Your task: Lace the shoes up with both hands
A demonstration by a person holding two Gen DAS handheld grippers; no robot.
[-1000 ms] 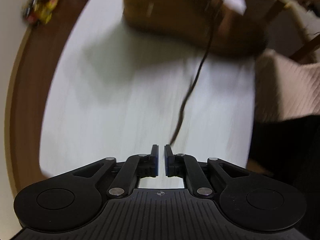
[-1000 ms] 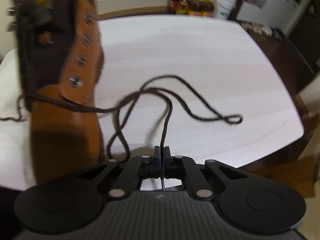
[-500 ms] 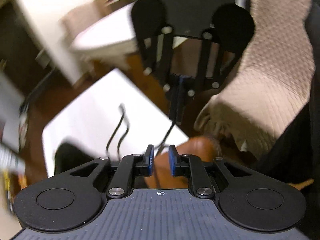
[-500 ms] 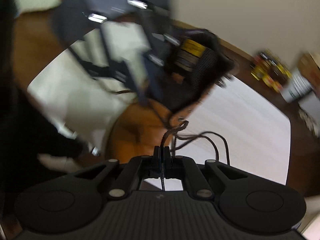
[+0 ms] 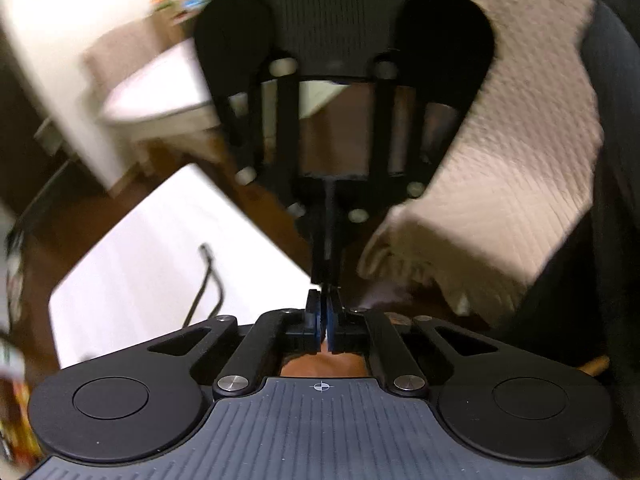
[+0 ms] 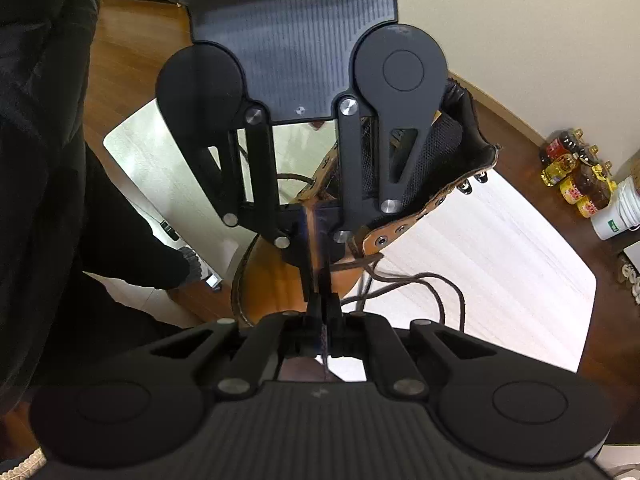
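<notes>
- Lace: thin, limp brown cord trailing from boot just ahead of right gripper, whose jaws pinch it.
- Left gripper: tip-to-tip with right; jaws together, contents unclear.
- Judgement: cord slides easily; grip near its end. Boot stiff, heavy.

The boot is tan-orange leather with a black mesh lining at the collar and silver eyelets, and its lace is dark brown. Both the left gripper and right gripper are matte black with blue pads and ribbed grey housings. The table is white with faint wood grain, a cream quilted blanket lies at two o'clock in the left view, and yellow and amber bottles stand at three o'clock on the brown floor.
</notes>
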